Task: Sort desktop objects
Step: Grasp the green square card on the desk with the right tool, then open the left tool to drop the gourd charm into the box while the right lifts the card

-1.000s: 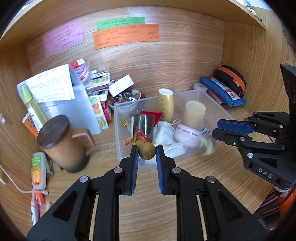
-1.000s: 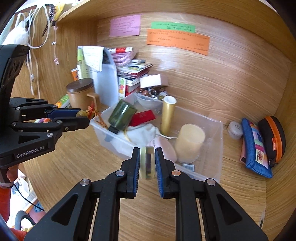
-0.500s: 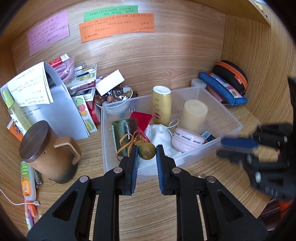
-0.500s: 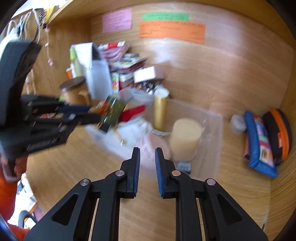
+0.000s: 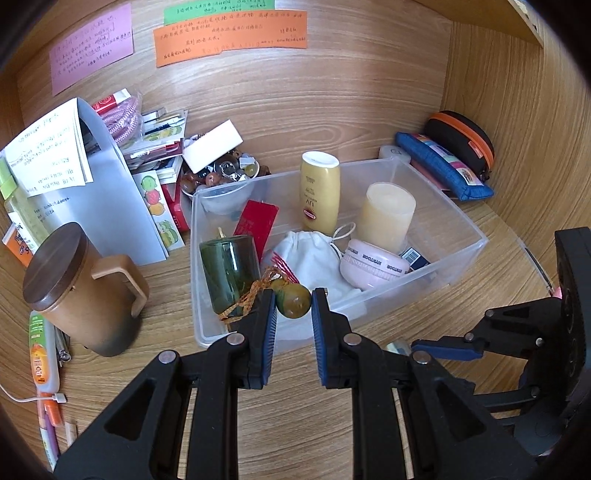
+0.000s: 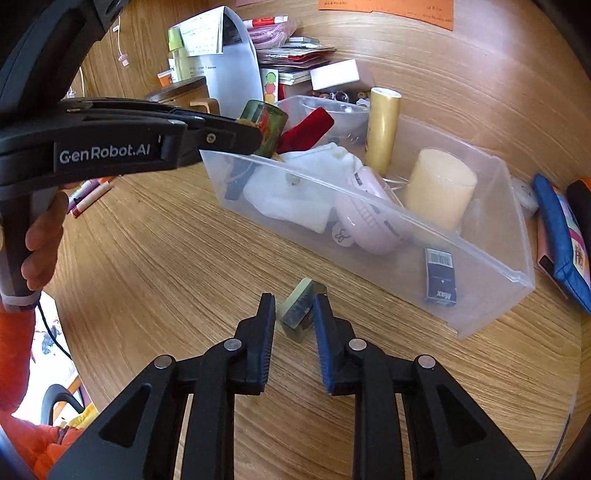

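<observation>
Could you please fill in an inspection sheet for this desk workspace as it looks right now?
Surface: wooden desk in a wooden alcove.
Job's things: clear bin holding a cream candle, yellow tube, white pouch; green bottle over the bin's left end; small greenish block on the desk.
Clutter: lidded brown mug, blue pouch, paper stack, pens.
Grippers: left gripper shut on the bottle's stopper; right gripper opening, the block between its jaws.
Cables: white cable at left.
Surroundings: coloured notes on the back wall.

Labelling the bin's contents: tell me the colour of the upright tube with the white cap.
Golden yellow tube, with a red emblem low on its front; clearest in the left wrist view.
</observation>
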`<action>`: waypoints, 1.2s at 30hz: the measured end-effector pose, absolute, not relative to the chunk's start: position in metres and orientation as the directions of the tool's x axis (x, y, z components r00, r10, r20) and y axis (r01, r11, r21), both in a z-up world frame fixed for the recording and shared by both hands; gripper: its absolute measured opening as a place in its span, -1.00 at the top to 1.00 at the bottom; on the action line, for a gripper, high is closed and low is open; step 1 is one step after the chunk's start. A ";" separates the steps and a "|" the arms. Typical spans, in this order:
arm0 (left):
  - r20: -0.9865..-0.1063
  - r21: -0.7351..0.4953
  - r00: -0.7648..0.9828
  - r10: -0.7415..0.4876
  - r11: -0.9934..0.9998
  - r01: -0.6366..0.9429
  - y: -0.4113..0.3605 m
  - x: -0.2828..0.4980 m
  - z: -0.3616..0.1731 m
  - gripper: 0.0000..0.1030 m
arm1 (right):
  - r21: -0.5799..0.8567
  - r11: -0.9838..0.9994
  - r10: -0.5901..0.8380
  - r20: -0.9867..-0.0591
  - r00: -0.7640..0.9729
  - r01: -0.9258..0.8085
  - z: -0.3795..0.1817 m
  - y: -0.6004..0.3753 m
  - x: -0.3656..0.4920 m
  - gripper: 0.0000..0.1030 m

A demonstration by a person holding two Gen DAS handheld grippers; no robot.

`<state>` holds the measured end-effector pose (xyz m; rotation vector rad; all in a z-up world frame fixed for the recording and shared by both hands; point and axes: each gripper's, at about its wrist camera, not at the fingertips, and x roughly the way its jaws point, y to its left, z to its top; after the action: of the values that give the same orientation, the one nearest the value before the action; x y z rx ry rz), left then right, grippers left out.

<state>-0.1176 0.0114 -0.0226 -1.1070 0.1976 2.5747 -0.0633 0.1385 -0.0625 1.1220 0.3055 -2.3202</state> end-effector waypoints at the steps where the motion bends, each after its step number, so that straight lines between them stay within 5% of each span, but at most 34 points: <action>1: -0.726 -0.004 -0.643 0.245 -0.936 -0.352 0.011 -0.118 -0.023 0.65 | 0.031 -0.828 -0.371 -0.779 -0.505 0.560 -0.063 0.137 -0.064 0.62; 14: -0.725 -0.021 -0.637 0.263 -0.932 -0.361 0.012 -0.125 -0.024 0.65 | -0.104 -0.820 -0.279 -0.786 -0.551 0.563 -0.073 0.118 -0.077 0.51; 28: -0.764 -0.070 -0.581 0.280 -0.932 -0.356 0.015 -0.152 -0.037 0.64 | -0.048 -0.824 -0.316 -0.787 -0.529 0.564 -0.067 0.127 -0.081 0.75; 33: -0.727 -0.033 -0.631 0.269 -0.933 -0.359 0.019 -0.135 -0.021 0.11 | -0.045 -0.816 -0.328 -0.785 -0.526 0.576 -0.063 0.124 -0.081 0.85; 36: -0.709 -0.013 -0.652 0.267 -0.930 -0.367 0.021 -0.126 -0.013 0.08 | -0.064 -0.808 -0.310 -0.799 -0.515 0.586 -0.065 0.121 -0.080 0.84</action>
<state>-0.1260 0.0211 -0.0128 -1.0719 0.1872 2.5686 -0.0800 0.1206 -0.0650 1.1276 0.4473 -2.3126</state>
